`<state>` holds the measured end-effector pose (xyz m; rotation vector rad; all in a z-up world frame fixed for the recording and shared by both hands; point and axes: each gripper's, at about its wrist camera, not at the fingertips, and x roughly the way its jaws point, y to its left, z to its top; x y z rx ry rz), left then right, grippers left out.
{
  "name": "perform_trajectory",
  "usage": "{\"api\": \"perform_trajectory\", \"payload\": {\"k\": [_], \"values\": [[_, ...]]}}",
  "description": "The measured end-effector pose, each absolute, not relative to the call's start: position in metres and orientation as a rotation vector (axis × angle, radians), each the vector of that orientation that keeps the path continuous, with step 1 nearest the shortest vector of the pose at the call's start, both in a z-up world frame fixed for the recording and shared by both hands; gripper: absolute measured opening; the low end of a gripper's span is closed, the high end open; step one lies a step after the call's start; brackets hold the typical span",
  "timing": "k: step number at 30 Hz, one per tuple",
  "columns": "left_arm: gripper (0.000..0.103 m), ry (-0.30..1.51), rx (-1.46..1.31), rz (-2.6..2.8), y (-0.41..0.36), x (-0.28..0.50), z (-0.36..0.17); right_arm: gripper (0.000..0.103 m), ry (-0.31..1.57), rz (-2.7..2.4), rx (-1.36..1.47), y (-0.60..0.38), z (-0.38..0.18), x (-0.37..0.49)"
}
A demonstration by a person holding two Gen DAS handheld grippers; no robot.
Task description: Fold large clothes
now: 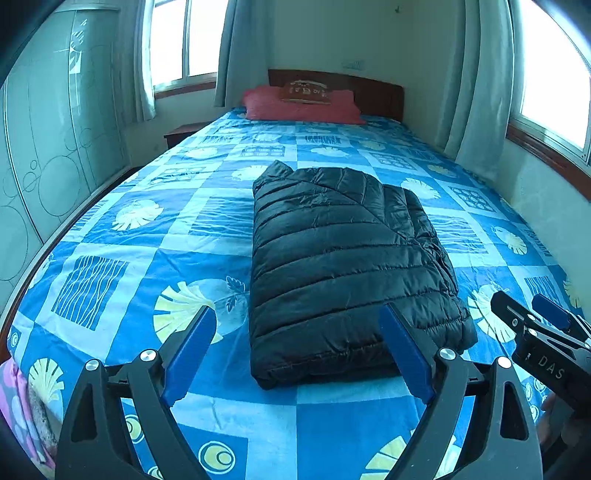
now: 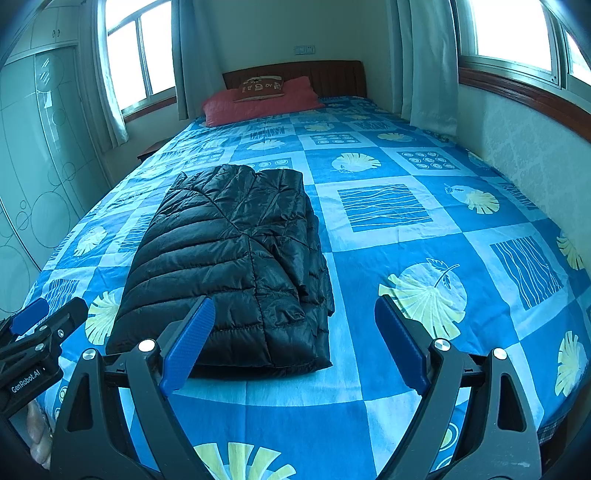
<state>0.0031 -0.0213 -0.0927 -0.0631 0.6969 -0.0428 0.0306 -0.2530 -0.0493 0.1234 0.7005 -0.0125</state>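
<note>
A black quilted puffer jacket lies folded into a thick rectangle on the blue patterned bed; it also shows in the right wrist view. My left gripper is open and empty, held above the bed just short of the jacket's near edge. My right gripper is open and empty, above the bed at the jacket's near right corner. The right gripper also shows at the right edge of the left wrist view, and the left gripper at the left edge of the right wrist view.
A red pillow with a brown cushion lies at the wooden headboard. A wardrobe stands left of the bed, a wall with a window runs along the right. A nightstand sits at the far left.
</note>
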Motion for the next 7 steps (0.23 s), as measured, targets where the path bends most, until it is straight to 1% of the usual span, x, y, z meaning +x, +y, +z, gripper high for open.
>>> {"api": "perform_trajectory", "payload": {"k": [2,7], "values": [[0.089,0.692,-0.069,-0.019,-0.018,0.007,-0.095,0.088,0.698,-0.019,0.129,-0.254,-0.051,0.032],[0.089,0.788,-0.122,0.016,0.002,0.026,-0.113,0.088,0.700,-0.040,0.145,-0.266,-0.057,0.038]]}}
